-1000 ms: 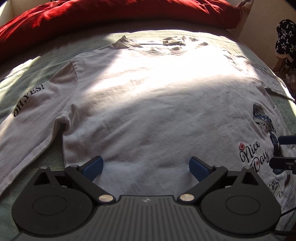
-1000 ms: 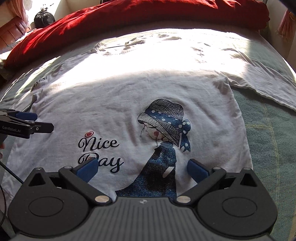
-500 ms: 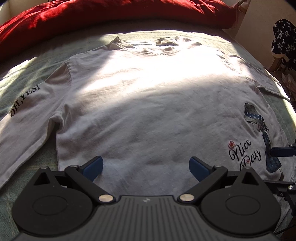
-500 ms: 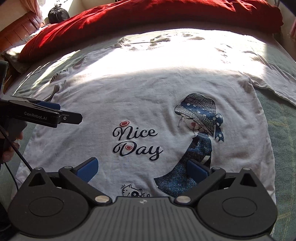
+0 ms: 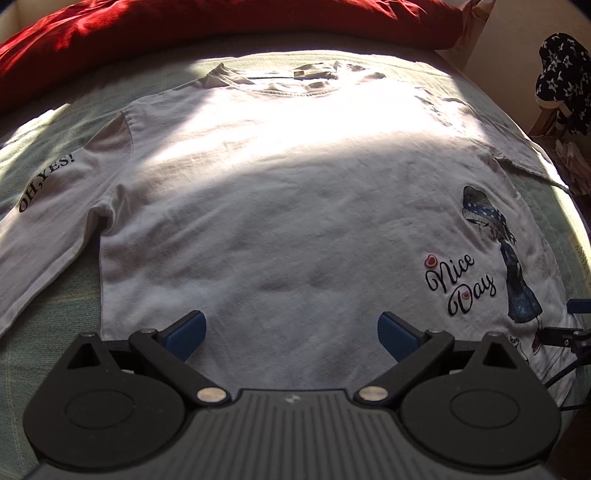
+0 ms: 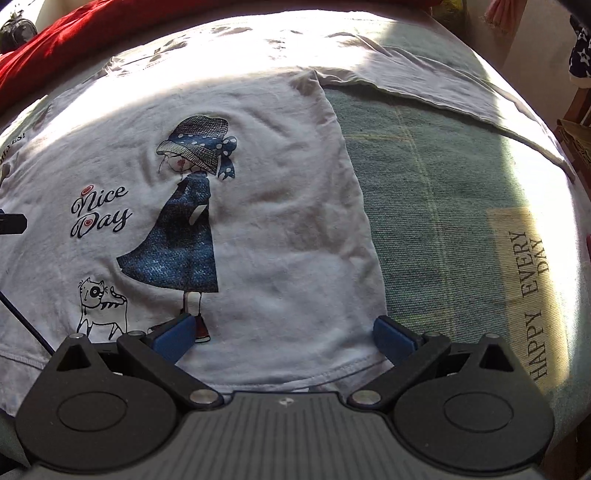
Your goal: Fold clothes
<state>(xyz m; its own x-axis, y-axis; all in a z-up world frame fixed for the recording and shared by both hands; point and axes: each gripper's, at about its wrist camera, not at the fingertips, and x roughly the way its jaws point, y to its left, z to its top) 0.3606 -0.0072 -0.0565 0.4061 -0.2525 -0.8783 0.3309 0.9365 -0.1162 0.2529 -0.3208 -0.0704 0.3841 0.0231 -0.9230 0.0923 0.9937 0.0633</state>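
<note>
On the green checked bedspread (image 6: 436,206) the white long-sleeved shirt (image 5: 280,206) lies flat, light and limp, best pinched at its hem (image 6: 280,376) at lower centre; left gripper (image 5: 291,334) and right gripper (image 6: 284,338) both gape empty.

A home bedroom: a bed with a green checked cover (image 6: 436,206) and a red duvet (image 5: 147,26).

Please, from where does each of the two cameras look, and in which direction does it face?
Left wrist: on the left gripper above the hem, facing the collar; own open fingers show.
Right wrist: on the right gripper at the hem's right corner, facing up the bed; own open fingers show.
Shared: the white shirt with its "Nice Day" print.
</note>
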